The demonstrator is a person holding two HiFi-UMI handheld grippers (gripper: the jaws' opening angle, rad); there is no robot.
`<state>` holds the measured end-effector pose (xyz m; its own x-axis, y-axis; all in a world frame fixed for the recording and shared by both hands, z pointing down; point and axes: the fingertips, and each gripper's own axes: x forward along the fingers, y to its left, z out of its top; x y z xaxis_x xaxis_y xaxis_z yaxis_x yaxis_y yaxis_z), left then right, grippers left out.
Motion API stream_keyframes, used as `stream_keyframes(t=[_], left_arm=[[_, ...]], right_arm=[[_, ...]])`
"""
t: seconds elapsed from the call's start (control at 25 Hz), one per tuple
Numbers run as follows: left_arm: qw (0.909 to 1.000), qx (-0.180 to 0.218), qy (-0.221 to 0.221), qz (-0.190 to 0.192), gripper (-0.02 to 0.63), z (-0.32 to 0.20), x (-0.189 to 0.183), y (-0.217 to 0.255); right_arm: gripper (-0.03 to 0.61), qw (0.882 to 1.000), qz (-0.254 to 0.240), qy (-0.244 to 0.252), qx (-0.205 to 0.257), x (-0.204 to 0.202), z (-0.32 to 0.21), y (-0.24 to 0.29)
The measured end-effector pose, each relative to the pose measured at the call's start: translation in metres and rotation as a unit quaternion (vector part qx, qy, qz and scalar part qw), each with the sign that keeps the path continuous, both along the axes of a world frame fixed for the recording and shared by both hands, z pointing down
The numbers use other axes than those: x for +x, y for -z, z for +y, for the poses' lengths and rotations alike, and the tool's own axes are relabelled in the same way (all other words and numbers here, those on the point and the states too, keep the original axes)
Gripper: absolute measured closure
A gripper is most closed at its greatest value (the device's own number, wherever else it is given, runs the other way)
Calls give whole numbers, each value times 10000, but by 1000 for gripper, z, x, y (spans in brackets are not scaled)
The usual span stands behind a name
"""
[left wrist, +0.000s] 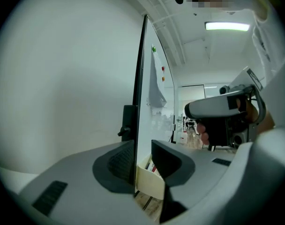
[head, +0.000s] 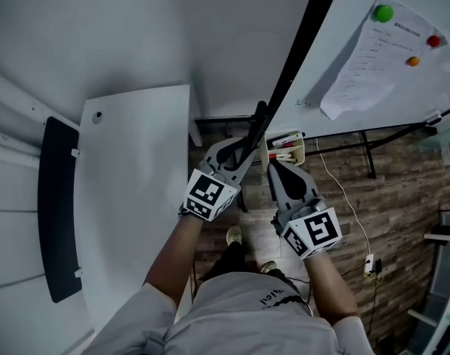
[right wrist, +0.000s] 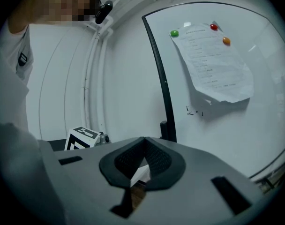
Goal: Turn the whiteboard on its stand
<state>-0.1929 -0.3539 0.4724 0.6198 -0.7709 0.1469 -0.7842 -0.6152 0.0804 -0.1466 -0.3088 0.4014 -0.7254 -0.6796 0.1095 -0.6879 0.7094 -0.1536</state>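
Expect whiteboard (head: 336, 50) (upper right of head view) to handle as a stiff, broad panel, likely swinging easily on its stand (head: 367, 154). Slick face, so grip at dark edge frame (head: 286, 80). Left gripper (left wrist: 142, 149): jaws apart, astride that frame, not clamped. Right gripper (right wrist: 143, 146): jaws closed, empty. Pivot hidden; far edge cut off.

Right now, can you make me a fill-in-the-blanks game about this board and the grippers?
The paper is pinned by ___ magnets.
The leftmost magnet is ___.
The left gripper holds its jaws apart around the edge of the ___.
The right gripper has its jaws, open or shut, ___.
Missing words: three, green, whiteboard, shut.
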Motion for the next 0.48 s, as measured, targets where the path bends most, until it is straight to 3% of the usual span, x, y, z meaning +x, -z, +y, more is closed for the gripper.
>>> stream_keyframes(t=[0.32,0.48], left_arm=[[9988,-53,-399,-271,407,-41,2,-34],[9980,11,-551,-321,394,-58,11,-36]], right_arm=[[568,9997,82,-128,-173,-2,-15,-15],[568,9997,80,-144,-198,0,-17,-16]])
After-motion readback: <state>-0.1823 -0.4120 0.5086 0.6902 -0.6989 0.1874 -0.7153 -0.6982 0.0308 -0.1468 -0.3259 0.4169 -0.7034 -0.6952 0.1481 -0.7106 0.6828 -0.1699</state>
